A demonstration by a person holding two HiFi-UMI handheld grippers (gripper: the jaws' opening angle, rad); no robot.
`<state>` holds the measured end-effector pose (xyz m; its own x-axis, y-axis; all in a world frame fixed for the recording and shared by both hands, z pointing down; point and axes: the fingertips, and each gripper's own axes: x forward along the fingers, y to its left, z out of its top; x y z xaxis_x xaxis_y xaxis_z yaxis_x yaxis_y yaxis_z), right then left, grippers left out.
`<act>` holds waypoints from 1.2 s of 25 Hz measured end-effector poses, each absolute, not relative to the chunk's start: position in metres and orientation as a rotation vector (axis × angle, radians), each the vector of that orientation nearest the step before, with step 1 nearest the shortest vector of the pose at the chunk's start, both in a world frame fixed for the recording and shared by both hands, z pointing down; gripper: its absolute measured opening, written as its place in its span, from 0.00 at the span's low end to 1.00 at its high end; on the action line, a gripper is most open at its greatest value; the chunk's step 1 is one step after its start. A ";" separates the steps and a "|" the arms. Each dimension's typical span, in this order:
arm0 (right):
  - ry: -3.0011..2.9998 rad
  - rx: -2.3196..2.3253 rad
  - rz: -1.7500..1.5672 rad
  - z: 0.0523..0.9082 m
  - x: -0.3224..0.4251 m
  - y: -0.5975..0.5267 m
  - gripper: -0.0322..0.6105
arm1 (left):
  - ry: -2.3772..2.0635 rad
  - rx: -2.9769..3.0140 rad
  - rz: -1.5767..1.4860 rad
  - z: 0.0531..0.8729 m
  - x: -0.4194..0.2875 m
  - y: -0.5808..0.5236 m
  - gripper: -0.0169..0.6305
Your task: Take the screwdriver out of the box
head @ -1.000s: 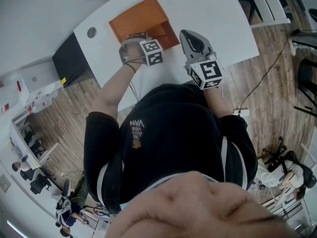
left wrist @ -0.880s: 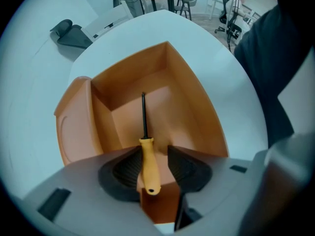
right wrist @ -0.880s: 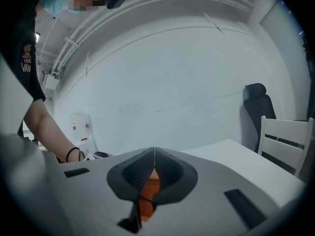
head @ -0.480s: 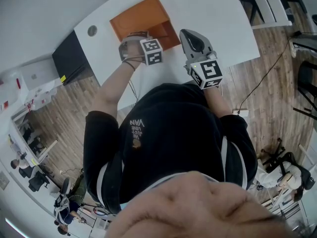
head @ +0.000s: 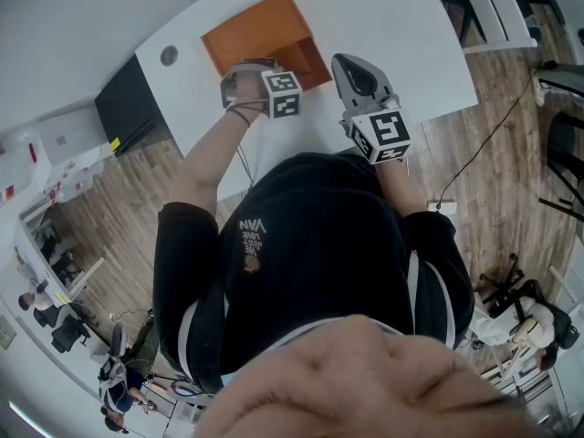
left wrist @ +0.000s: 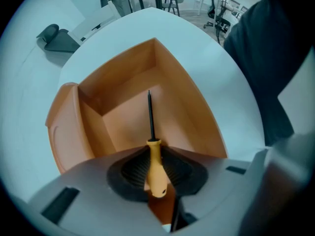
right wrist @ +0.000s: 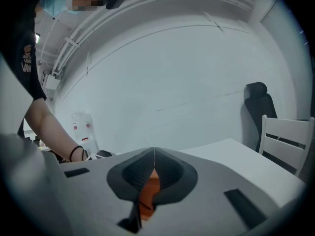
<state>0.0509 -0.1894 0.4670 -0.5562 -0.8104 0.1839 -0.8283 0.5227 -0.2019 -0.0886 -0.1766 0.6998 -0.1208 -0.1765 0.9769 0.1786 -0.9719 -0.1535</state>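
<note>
An orange box (left wrist: pixel 64 132) and a white table (left wrist: pixel 216 53). The screwdriver (left wrist: pixel 156 173) has a yellow handle and a black shaft. The left gripper (left wrist: pixel 153 147) is grey with ribbed black pads (left wrist: pixel 129 173); its cube (head: pixel 281 94) shows black-and-white square markers. The floor (head: pixel 511 135) is brown wood grain.

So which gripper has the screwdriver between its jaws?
The left gripper: its jaws have just been closing on the screwdriver. The right gripper is shut, empty.
</note>
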 end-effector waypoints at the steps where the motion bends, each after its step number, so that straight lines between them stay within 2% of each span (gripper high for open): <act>1: -2.682 1.447 0.413 0.467 0.051 -0.189 0.07 | -0.007 -1.913 -2.189 0.700 -0.089 -0.175 0.15; 30: -2.689 1.455 0.354 0.452 0.051 -0.175 0.07 | 0.135 -2.029 -2.066 0.684 -0.086 -0.173 0.15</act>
<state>0.0507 -0.1751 0.4525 -0.5515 -0.8177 0.1649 -0.8325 0.5270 -0.1707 -0.0862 -0.1734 0.6842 -0.0054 -0.2353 0.9719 0.1067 -0.9665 -0.2334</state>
